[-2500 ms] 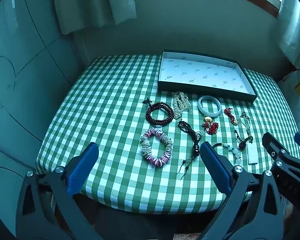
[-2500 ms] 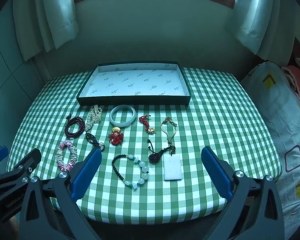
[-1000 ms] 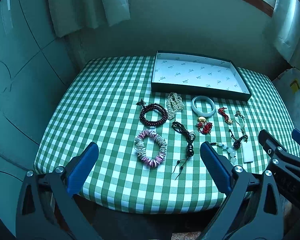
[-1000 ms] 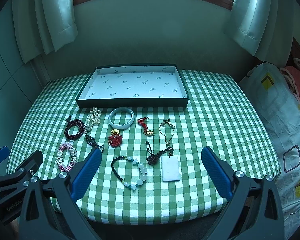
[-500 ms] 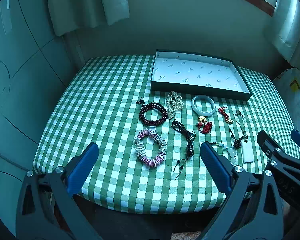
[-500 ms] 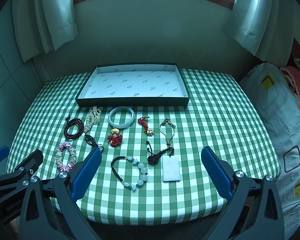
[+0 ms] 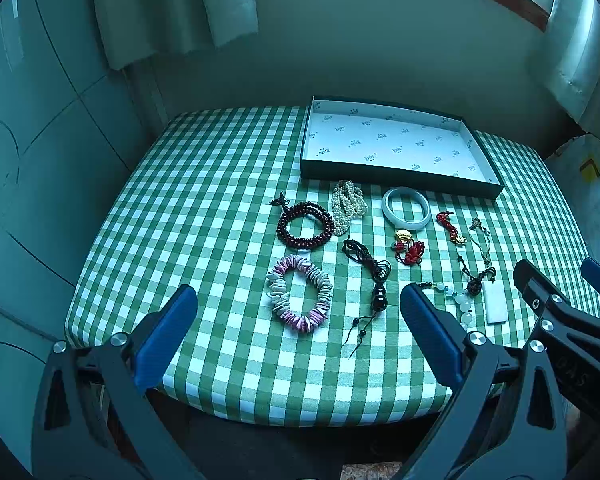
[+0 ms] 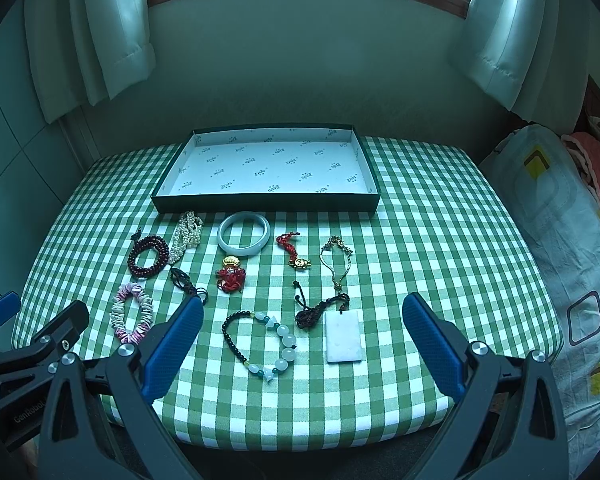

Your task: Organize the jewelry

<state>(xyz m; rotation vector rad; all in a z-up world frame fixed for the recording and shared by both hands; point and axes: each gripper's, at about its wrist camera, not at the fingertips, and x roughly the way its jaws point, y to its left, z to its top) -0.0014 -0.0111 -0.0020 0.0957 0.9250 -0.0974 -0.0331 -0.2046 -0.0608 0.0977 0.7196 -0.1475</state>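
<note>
Several pieces of jewelry lie on a green checked tablecloth [image 8: 440, 240] in front of an empty shallow box [image 8: 268, 168] [image 7: 392, 144]. Among them are a pale jade bangle [image 8: 243, 238] [image 7: 406, 205], a dark red bead bracelet [image 7: 305, 225] [image 8: 148, 256], a pink shell bracelet [image 7: 300, 299] [image 8: 133, 313], a white pendant on a dark cord [image 8: 343, 336], a pale bead bracelet [image 8: 260, 342] and a black cord necklace [image 7: 374, 274]. My left gripper [image 7: 298, 328] hovers open above the table's near edge, near the shell bracelet. My right gripper [image 8: 302, 336] hangs open near the pendant. Neither holds anything.
The table stands against a wall under a window with curtains [image 8: 100, 32]. A patterned quilt [image 8: 560, 260] lies to the right of the table. The left half of the cloth [image 7: 204, 200] is bare. My right gripper's body [image 7: 560, 320] shows at the lower right of the left wrist view.
Both grippers have drifted only slightly; the view of the table has shifted a little. The jewelry and the box lie as before, and both grippers stay open.
</note>
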